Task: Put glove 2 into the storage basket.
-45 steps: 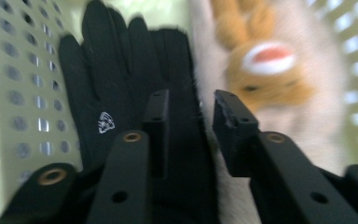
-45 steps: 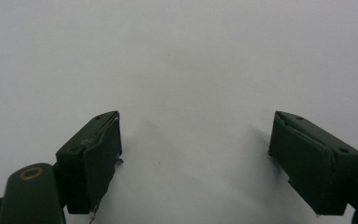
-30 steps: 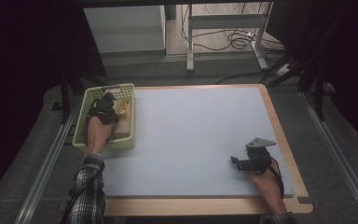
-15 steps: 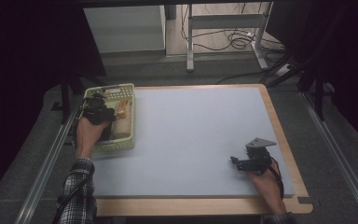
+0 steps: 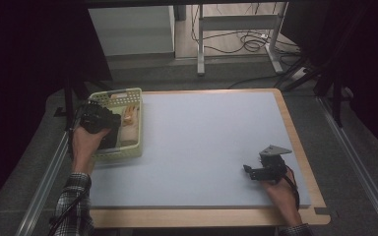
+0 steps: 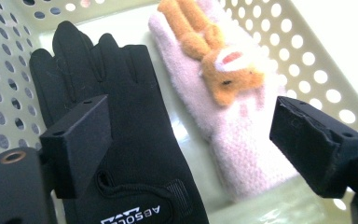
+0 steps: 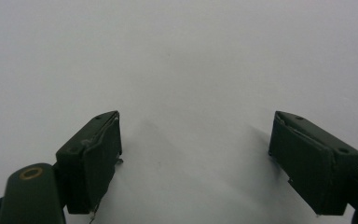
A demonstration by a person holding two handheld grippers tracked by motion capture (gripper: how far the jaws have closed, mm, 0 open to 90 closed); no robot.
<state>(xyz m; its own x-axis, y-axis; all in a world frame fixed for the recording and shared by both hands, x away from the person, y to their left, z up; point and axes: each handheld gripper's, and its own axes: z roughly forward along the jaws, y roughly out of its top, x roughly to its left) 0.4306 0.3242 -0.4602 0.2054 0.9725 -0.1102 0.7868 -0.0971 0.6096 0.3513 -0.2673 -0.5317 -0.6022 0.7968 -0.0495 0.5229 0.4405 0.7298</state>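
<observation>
**Ana:** Since the earlier picture, the left claw (image 5: 98,119) has pulled back a little toward the person's side of the pale perforated basket (image 5: 128,152), and its jaws have just been opening, with nothing between them now.

**Ben:** So it grips nothing?

**Ana:** Nothing. In the left gripper view the jaws stand wide apart above the basket floor, clear of what lies there.

**Ben:** Where are the gloves?

**Ana:** Both lie flat in the basket, at the tabletop's (image 5: 211,142) left edge. The black glove (image 6: 121,140) is on the left in that view, fingers pointing away, with white lettering near its cuff. The pink knitted glove (image 6: 242,154) lies just beside it, carrying an orange plush animal (image 6: 214,56) on top.

**Ben:** And the other hand?

**Ana:** It has stayed put. The right claw (image 5: 250,171) rests near the tabletop's front right corner, well apart from the basket, jaws spread wide over bare pale surface, holding nothing.
</observation>
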